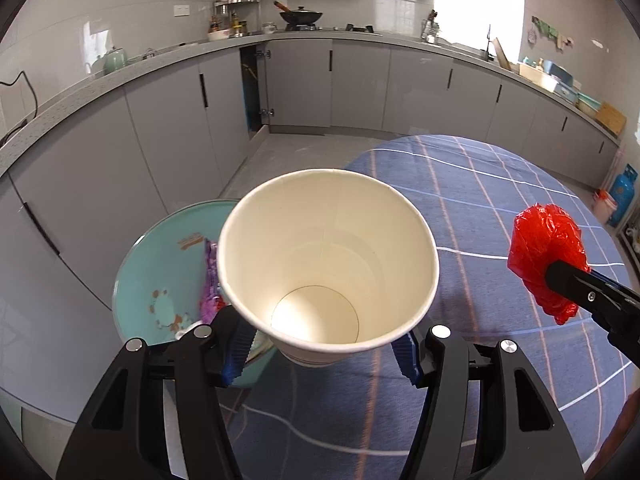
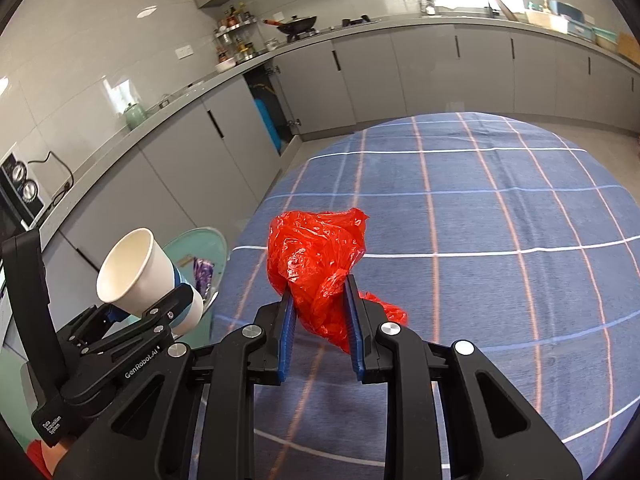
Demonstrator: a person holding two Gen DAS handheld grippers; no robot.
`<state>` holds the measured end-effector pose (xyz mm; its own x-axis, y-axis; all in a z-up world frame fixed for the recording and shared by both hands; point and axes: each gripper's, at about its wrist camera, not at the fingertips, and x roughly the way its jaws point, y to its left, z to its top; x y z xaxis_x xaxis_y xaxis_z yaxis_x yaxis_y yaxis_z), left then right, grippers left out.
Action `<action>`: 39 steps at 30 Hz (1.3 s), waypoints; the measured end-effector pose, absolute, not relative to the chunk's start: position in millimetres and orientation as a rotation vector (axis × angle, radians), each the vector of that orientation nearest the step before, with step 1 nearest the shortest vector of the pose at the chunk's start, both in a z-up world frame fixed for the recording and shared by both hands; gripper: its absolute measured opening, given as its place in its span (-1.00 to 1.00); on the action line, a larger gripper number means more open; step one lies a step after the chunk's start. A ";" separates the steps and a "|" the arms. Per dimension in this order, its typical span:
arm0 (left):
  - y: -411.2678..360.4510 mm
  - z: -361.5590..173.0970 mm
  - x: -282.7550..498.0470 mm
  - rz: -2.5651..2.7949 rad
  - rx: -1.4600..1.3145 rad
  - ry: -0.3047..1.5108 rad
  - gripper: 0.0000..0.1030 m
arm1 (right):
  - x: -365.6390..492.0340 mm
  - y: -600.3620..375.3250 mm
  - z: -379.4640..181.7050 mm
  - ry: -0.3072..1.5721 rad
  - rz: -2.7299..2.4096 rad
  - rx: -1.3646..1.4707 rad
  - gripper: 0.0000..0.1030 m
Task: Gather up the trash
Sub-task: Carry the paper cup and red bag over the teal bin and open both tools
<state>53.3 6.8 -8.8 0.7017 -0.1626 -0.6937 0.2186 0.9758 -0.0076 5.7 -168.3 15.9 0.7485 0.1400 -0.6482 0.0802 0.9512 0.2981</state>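
My left gripper (image 1: pixel 325 344) is shut on a white paper cup (image 1: pixel 326 264), mouth tilted toward the camera and empty inside. Just left of the cup stands a teal trash bin (image 1: pixel 160 280) with a purple wrapper (image 1: pixel 210 280) in it. My right gripper (image 2: pixel 319 308) is shut on a crumpled red plastic bag (image 2: pixel 316 252), held above the blue checked tablecloth (image 2: pixel 480 220). In the left wrist view the red plastic bag (image 1: pixel 546 256) hangs at the right, with the right gripper (image 1: pixel 560 276) on it. The right wrist view shows the paper cup (image 2: pixel 134 268) at the left, in front of the teal bin (image 2: pixel 200 244).
Grey kitchen cabinets (image 1: pixel 160 140) run along the left and far walls, one door ajar (image 1: pixel 252 84). The counter holds a wok (image 1: pixel 300 16), spice bottles and a teal kettle (image 1: pixel 115 59). A blue gas cylinder (image 1: pixel 622 196) stands on the floor at far right.
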 end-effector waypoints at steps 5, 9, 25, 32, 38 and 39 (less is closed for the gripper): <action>25.9 -6.0 53.0 -0.184 0.060 0.759 0.14 | 7.3 -150.8 17.8 0.729 0.061 0.294 -0.54; 40.6 -6.8 51.8 -0.159 0.050 0.757 0.14 | 8.1 -136.1 18.8 0.734 0.083 0.279 -0.54; 87.0 -4.4 56.7 -0.074 -0.011 0.758 0.14 | 24.2 -82.1 25.3 0.746 0.194 0.225 -0.54; 101.8 -5.5 63.1 -0.044 -0.029 0.757 0.14 | 36.6 -64.9 29.5 0.742 0.230 0.215 -0.54; 114.4 -7.1 74.2 -0.016 -0.042 0.755 0.14 | 49.5 -49.8 31.8 0.746 0.256 0.211 -0.54; 116.1 -7.8 75.7 -0.014 -0.044 0.757 0.14 | 52.7 -46.9 31.6 0.748 0.260 0.209 -0.54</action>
<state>75.7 116.1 -7.8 0.7272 -0.0285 -0.6858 -0.0030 0.9990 -0.0447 52.7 -46.9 31.6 0.7036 0.3061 -0.6413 -0.1582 0.9473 0.2787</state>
